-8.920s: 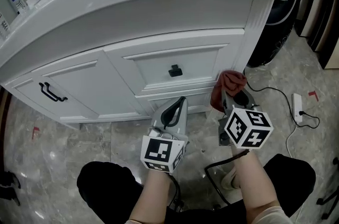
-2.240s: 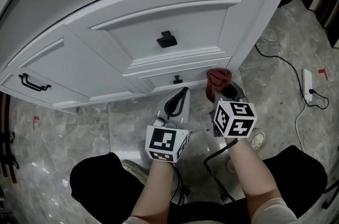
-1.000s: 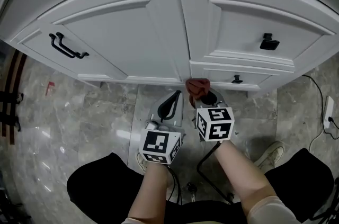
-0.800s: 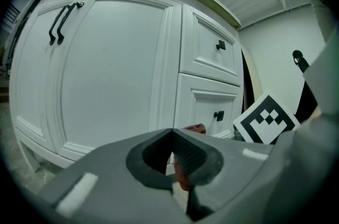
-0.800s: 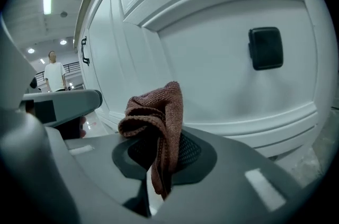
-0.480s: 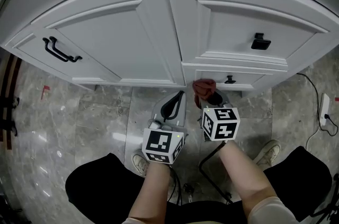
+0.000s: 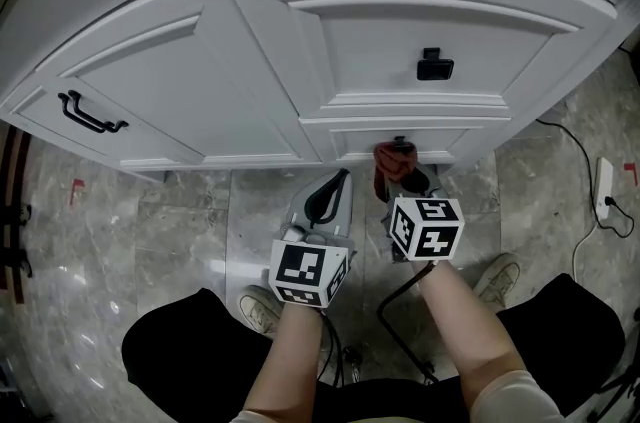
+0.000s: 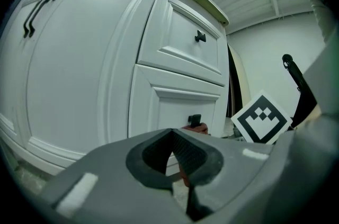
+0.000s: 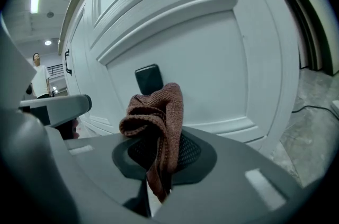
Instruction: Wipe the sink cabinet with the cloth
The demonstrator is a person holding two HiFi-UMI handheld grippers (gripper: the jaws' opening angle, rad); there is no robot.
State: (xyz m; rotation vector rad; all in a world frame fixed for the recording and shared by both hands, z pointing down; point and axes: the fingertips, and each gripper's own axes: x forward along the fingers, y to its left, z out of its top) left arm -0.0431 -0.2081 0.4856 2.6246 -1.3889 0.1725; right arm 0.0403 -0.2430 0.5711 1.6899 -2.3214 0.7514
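Note:
The white sink cabinet point(image 7: 300, 61) curves across the top of the head view. My right gripper point(image 7: 400, 179) is shut on a reddish-brown cloth point(image 7: 391, 159), which bunches up close against the lower drawer front by its small black knob point(image 9: 148, 78). In the right gripper view the cloth point(image 9: 157, 122) hangs pinched between the jaws in front of that drawer panel. My left gripper point(image 7: 330, 193) hangs beside it over the floor, shut and holding nothing; in its own view the jaws point(image 8: 172, 157) meet below the cabinet door.
The upper drawer has a black square knob point(image 7: 431, 64), and the left door a black bar handle point(image 7: 86, 112). A white power strip point(image 7: 604, 179) with a black cable point(image 7: 565, 136) lies on the marble floor at the right. The person's shoe point(image 7: 497, 277) rests below.
Over the last second the cloth and right gripper have slid right along the cabinet's bottom edge, from the door seam to under the lower drawer knob. The left gripper has kept its place.

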